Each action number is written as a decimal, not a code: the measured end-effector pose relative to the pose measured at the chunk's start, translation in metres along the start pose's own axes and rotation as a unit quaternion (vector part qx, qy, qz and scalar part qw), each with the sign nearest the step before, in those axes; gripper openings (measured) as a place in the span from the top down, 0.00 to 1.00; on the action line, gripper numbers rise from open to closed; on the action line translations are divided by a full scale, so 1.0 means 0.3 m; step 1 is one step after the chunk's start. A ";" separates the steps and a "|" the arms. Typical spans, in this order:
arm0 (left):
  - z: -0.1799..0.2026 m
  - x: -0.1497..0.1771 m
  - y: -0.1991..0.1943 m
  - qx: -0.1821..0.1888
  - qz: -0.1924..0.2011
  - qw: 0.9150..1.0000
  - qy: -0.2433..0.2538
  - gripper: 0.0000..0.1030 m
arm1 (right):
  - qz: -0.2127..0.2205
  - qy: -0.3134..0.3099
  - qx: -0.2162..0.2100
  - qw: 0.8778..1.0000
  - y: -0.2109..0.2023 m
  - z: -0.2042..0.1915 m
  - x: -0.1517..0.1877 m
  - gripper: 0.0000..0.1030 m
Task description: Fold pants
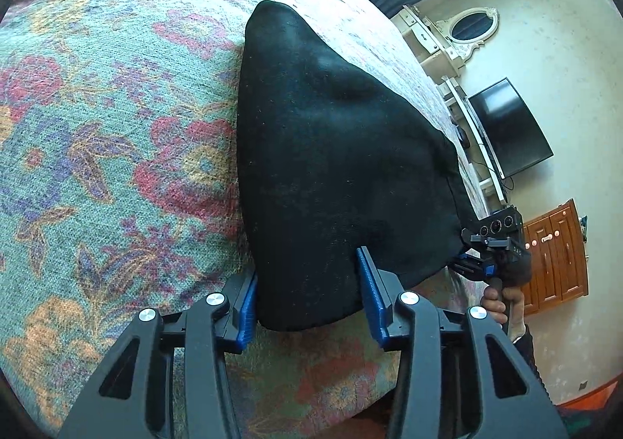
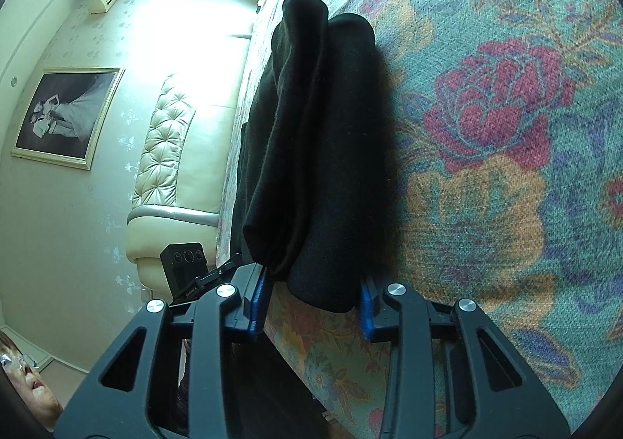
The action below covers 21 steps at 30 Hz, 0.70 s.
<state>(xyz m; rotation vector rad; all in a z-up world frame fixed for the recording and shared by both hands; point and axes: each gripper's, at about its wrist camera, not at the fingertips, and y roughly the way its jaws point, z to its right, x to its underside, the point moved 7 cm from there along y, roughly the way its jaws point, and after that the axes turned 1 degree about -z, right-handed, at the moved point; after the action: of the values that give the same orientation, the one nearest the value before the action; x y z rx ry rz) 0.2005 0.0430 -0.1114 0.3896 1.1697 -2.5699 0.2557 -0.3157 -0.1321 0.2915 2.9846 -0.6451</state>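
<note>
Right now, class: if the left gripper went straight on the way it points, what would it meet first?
The black pants. Their near edge already sits between the open fingers of the left gripper, so it would push into the cloth at once, with the floral bedspread beneath. Depth is hard to judge.

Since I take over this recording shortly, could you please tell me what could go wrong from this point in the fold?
1. The folded black fabric pants lie near the edge of the floral woven bedspread; a pull might drag them off.
2. Both the left tongs and the right tongs stand open around the near ends, so closing may catch only the top layer.
3. The upper layer sits unevenly and could slide, undoing the fold.
</note>
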 end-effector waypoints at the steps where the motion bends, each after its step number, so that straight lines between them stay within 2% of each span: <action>1: 0.001 0.000 -0.001 -0.001 0.001 1.000 0.001 0.57 | 0.000 0.000 0.000 1.000 0.000 0.000 0.000 0.66; 21: 0.013 0.002 -0.011 -0.011 -0.001 1.000 0.009 0.58 | 0.003 0.003 -0.005 1.000 -0.025 0.011 0.019 0.66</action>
<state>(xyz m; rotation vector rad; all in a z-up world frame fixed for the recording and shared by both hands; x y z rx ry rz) 0.1983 0.0420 -0.1070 0.4067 1.2038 -2.5577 0.2487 -0.3227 -0.1328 0.3015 2.9916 -0.6289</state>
